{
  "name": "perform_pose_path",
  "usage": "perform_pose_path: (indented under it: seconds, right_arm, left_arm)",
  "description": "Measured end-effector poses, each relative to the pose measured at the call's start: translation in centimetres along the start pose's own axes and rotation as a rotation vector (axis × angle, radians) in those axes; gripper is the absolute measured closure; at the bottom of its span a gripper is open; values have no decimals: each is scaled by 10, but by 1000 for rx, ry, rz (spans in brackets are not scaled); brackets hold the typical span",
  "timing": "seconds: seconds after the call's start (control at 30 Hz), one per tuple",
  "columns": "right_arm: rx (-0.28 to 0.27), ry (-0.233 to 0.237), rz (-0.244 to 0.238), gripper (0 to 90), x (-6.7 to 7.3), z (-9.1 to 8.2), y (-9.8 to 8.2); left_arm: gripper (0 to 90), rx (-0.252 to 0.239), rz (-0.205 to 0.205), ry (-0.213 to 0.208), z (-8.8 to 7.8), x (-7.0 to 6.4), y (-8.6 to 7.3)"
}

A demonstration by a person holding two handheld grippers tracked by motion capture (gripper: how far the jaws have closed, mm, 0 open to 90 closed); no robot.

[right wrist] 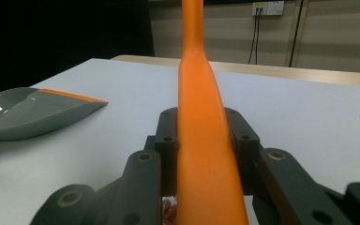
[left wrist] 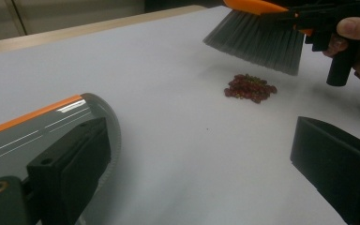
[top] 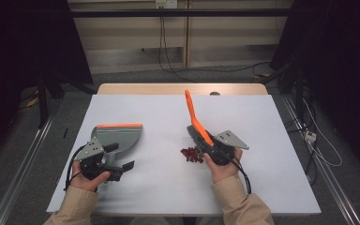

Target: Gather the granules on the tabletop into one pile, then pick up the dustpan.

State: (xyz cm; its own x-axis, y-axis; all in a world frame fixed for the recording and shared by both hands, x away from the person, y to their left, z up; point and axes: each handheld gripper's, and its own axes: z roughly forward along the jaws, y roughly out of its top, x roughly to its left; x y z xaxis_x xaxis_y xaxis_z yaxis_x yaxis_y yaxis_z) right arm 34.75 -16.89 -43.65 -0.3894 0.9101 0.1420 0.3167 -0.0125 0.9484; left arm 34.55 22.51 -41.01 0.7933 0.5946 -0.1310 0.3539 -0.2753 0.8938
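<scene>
A grey dustpan (top: pixel 119 136) with an orange lip lies flat on the left of the white table (top: pixel 262 122). My left gripper (top: pixel 122 157) stands open at its rear; one jaw rests against the dustpan (left wrist: pixel 37 126) and bare table lies between the jaws (left wrist: pixel 201 164). My right gripper (top: pixel 207 141) is shut on the orange handle of a brush (top: pixel 192 112), its handle (right wrist: pixel 199 93) pointing away and upward. The grey bristles (left wrist: pixel 258 40) hang just above and behind a small pile of red crumbs (top: pixel 192 154), also seen as the crumbs (left wrist: pixel 251 87).
The dustpan (right wrist: pixel 33 110) lies to the left of the brush with open white surface between them. A wooden strip (top: pixel 183 88) runs along the table's far edge. Cables (top: pixel 168 65) trail on the floor beyond, and dark frames stand on both sides.
</scene>
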Motion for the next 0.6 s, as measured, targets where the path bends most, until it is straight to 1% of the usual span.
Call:
perform_pose_path:
  seconds: [0.03,0.07,0.1,0.13,0.17,0.2,0.23,0.3,0.37,0.4,0.43,0.53,0.57,0.6]
  right_arm:
    - [9,3,2,712,-2,0,0]
    - [18,1,-9,712,-5,-1,-1]
    - [19,4,-7,712,-7,-1,-1]
    - [18,10,4,712,-9,-1,-2]
    - [22,8,-3,712,-10,-2,-2]
    - [23,15,-6,712,-11,-3,-1]
    - [21,16,1,712,-12,-4,-1]
    - [20,14,-4,712,-13,-5,-1]
    - [22,13,-2,712,-15,-6,-1]
    - [24,13,0,712,-15,-6,-1]
    - [21,15,7,712,-16,-6,-2]
    - [17,12,11,712,-17,-7,-1]
    - [19,10,6,712,-18,-7,-1]
    - [19,11,4,712,-18,-7,-1]
  left_arm:
    - [50,3,-4,-1,0,1,0]
    - [51,15,-1,1,0,1,-1]
    - [54,20,-2,4,0,2,-2]
    - [54,30,3,14,-1,3,-3]
    - [54,38,0,27,-2,4,-3]
    - [54,45,-14,35,-3,5,-5]
    - [54,48,-18,45,-4,7,-6]
    - [54,52,-29,79,-6,10,-8]
    - [57,68,-28,112,-9,13,-10]
    - [62,67,-32,130,-10,14,-12]
    - [62,69,-48,143,-11,16,-14]
    - [66,97,-71,186,-12,22,-20]
    - [73,113,-77,200,-12,24,-22]
    - [75,123,-85,206,-12,26,-23]
